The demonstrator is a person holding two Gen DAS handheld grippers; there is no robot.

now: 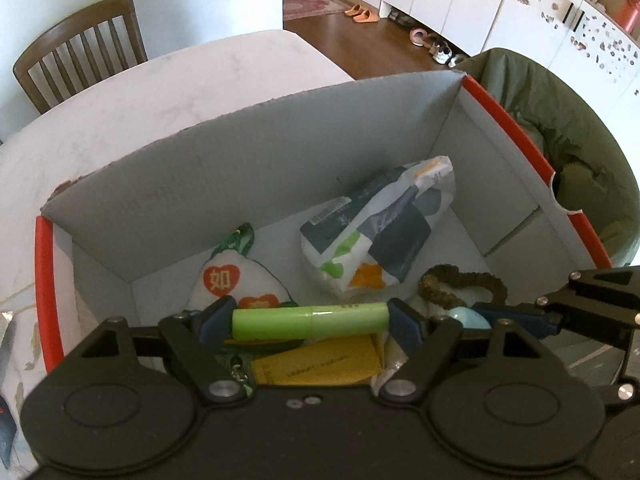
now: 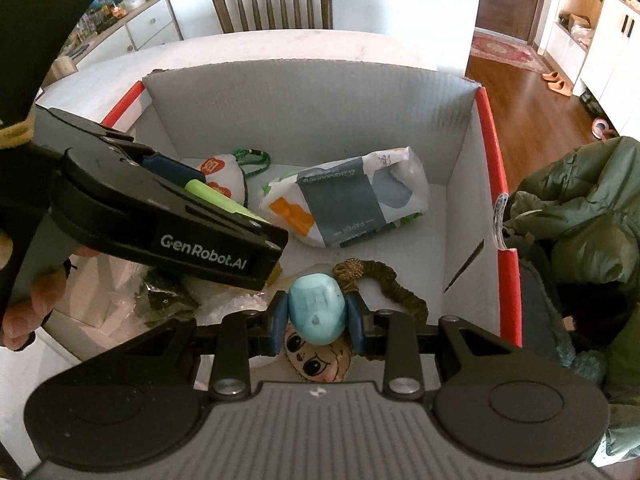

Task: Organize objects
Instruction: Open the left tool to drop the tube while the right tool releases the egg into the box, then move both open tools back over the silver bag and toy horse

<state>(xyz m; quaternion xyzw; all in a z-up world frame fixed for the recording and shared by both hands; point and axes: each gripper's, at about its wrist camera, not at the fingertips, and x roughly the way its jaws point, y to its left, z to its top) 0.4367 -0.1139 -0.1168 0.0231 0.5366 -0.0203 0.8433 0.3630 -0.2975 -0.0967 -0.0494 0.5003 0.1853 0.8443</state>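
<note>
Jaws of the left gripper (image 1: pixel 310 322) are clamped end to end on a green tube (image 1: pixel 310 322), held level above the near part of the cardboard box (image 1: pixel 248 148). Below the tube lie a white pouch (image 1: pixel 236 280) with red hearts and a yellow card (image 1: pixel 320 366). At box centre lies a printed paper pack (image 2: pixel 344 200); nearer, a brown hair tie (image 2: pixel 384 284). Jaws of the right gripper (image 2: pixel 317 314) are clamped on a pale blue egg-shaped object (image 2: pixel 317 314), over a doll face (image 2: pixel 316 364). Box rests on the white surface (image 1: pixel 120 100), green jacket (image 2: pixel 580 208) just beside its right wall
</note>
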